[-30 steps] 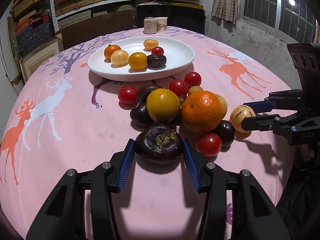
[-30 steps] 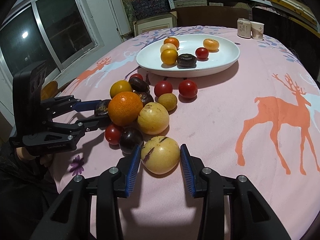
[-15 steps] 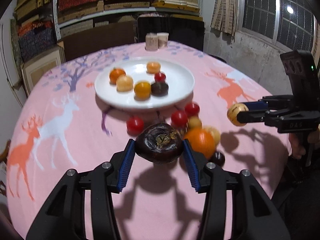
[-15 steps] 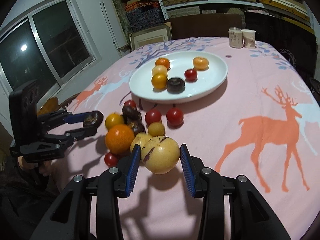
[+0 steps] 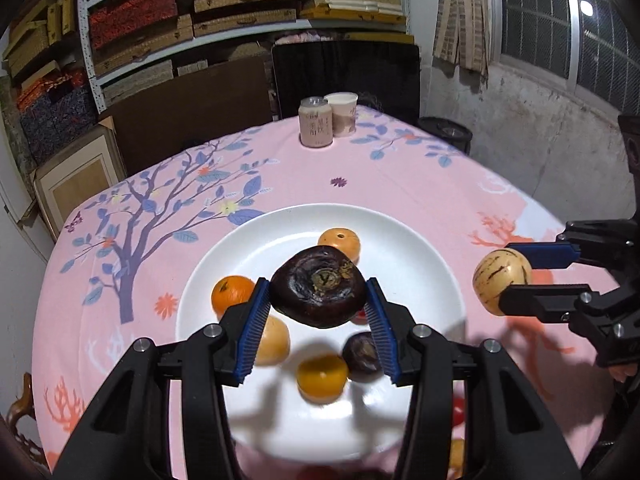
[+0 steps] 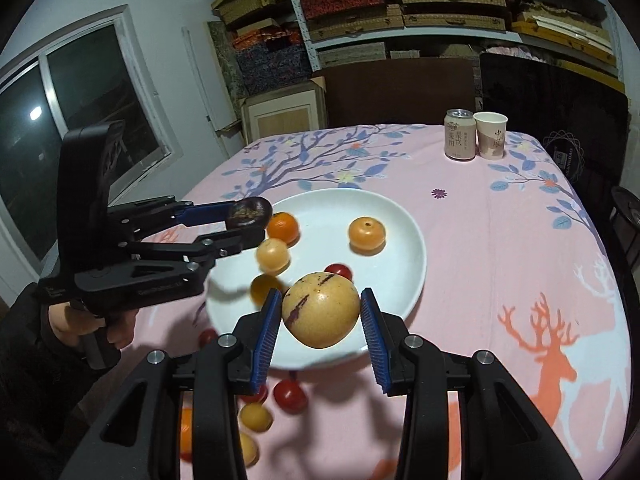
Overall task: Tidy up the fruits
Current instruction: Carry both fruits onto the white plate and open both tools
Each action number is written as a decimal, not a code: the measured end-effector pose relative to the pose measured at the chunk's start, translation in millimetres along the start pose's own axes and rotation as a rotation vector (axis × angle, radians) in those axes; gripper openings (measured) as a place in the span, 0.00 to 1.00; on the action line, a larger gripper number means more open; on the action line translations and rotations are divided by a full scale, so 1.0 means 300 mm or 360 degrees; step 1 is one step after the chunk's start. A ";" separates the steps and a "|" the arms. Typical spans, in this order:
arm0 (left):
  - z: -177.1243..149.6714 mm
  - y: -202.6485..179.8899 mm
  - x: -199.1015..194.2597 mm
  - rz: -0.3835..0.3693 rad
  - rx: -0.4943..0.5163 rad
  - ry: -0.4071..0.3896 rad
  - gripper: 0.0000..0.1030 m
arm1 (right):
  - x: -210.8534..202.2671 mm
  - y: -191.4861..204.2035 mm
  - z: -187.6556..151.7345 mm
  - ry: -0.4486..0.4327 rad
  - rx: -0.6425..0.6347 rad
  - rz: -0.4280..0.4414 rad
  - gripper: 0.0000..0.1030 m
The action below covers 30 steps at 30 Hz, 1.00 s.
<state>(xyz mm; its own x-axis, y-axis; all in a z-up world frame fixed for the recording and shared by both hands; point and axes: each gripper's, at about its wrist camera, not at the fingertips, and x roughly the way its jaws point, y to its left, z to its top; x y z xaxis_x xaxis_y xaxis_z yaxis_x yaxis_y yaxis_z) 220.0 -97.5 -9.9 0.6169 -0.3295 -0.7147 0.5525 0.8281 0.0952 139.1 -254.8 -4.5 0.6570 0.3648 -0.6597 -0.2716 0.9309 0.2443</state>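
Two tongs (image 5: 318,320) (image 6: 320,334) clamp fruits above plate (image 5: 420,248).

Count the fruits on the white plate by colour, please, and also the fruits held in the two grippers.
On the white plate:
Orange-to-yellow fruits: 4
Red tomato: 1
Dark purple fruit: 1
Held:
Big dark fruit in the left gripper: 1
Pale speckled fruit in the right gripper: 1
Total: 8

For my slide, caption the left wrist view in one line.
Left hand-held gripper carries a dark purple fruit above the white plate; right hand-held gripper holds a streaked yellow fruit.
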 end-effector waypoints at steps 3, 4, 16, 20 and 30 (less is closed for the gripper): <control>0.010 0.001 0.110 0.0018 0.0035 0.0086 0.46 | 0.104 -0.032 0.024 0.0056 0.0015 -0.0022 0.40; 0.011 0.003 0.150 0.0009 0.0029 0.0123 0.46 | 0.134 -0.038 0.026 0.0073 0.0012 -0.0037 0.40; -0.024 0.019 0.329 -0.0014 0.0033 0.0339 0.47 | 0.324 -0.004 0.006 0.0278 -0.0166 -0.0198 0.41; -0.021 0.030 0.313 0.0001 -0.0001 0.0328 0.54 | 0.306 0.005 0.011 0.0237 -0.0209 -0.0214 0.41; -0.091 0.009 -0.133 0.0002 -0.0015 -0.0040 0.71 | 0.000 0.064 -0.053 0.0020 -0.0171 -0.0163 0.47</control>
<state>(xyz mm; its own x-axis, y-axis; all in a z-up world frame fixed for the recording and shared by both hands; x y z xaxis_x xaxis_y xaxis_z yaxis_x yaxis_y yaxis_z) 181.6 -69.7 0.1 0.6315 -0.3394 -0.6972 0.5463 0.8328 0.0893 122.7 -237.1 -11.2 0.6766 0.2670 -0.6862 -0.2777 0.9557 0.0980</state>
